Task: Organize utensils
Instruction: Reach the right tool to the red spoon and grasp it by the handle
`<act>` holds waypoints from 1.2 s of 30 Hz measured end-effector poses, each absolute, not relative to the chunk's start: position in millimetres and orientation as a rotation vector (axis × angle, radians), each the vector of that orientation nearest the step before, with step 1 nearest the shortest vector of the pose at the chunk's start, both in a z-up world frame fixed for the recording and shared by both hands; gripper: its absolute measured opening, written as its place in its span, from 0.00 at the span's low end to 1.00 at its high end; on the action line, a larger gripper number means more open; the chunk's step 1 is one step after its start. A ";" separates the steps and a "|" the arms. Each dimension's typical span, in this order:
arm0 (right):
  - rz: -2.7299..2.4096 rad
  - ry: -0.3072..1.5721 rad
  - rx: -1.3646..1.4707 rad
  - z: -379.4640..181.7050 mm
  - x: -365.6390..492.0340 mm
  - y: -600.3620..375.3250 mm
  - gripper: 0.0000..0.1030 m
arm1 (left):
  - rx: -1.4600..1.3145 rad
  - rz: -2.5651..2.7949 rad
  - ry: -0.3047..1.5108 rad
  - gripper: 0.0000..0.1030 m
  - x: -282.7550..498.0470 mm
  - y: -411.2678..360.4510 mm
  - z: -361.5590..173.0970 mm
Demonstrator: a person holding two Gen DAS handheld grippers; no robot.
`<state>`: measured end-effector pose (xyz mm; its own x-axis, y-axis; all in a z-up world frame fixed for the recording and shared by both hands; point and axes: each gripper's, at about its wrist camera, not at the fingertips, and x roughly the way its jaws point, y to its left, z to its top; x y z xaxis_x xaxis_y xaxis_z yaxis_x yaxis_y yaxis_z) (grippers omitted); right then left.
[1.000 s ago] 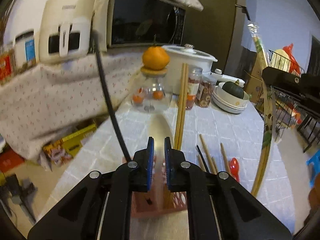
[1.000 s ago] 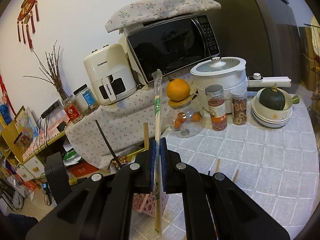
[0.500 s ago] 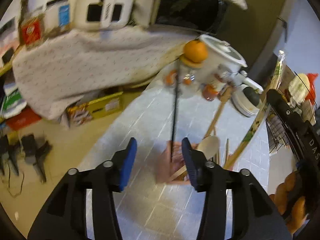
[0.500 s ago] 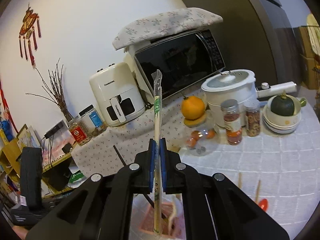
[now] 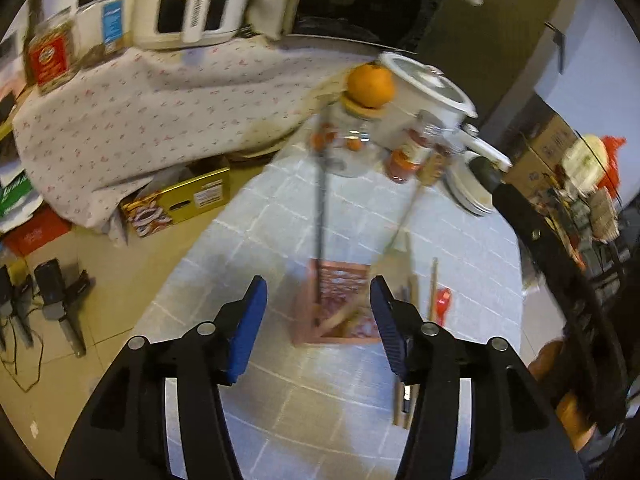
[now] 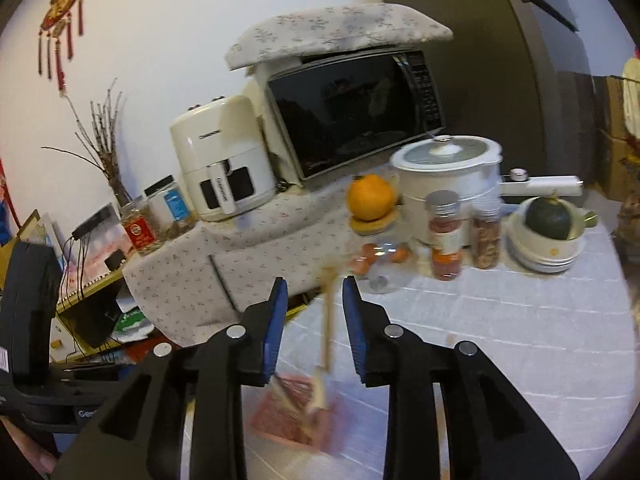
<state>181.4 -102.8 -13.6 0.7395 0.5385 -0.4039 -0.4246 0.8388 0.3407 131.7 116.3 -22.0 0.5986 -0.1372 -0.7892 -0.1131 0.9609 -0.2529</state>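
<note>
A pink utensil holder (image 5: 340, 304) stands on the white tiled tablecloth, below my left gripper (image 5: 318, 326), which is open and empty above it. A black chopstick (image 5: 320, 216) and a wooden utensil (image 5: 404, 220) stand in it. It also shows blurred in the right wrist view (image 6: 300, 412), with a wooden utensil (image 6: 328, 320) rising between the fingers of my right gripper (image 6: 314, 328), which is open and apart from it. Loose wooden chopsticks (image 5: 434, 284) and a red spoon (image 5: 443, 302) lie on the table right of the holder.
A glass jar with an orange on top (image 6: 370, 200), spice jars (image 6: 442, 236), a white pot (image 6: 448, 176) and stacked bowls with a squash (image 6: 548, 232) stand at the back. An air fryer (image 6: 224, 160) and microwave (image 6: 352, 104) sit behind. The table's left edge drops to the floor (image 5: 100, 292).
Both grippers have opened. The left let go of a wooden spoon and rose. The right let go of the wrapped chopsticks, which are no longer between its fingers.
</note>
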 end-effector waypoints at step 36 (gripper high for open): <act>0.283 1.412 0.309 -213.8 256.0 -185.2 0.08 | -0.190 -0.166 1.197 0.50 168.1 -17.7 -97.5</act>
<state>256.0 -185.2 -213.8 0.1378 0.3728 -0.9176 -0.0094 0.9269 0.3751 168.1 -17.7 -97.5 0.3561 -0.2275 -0.9063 0.0269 0.9720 -0.2334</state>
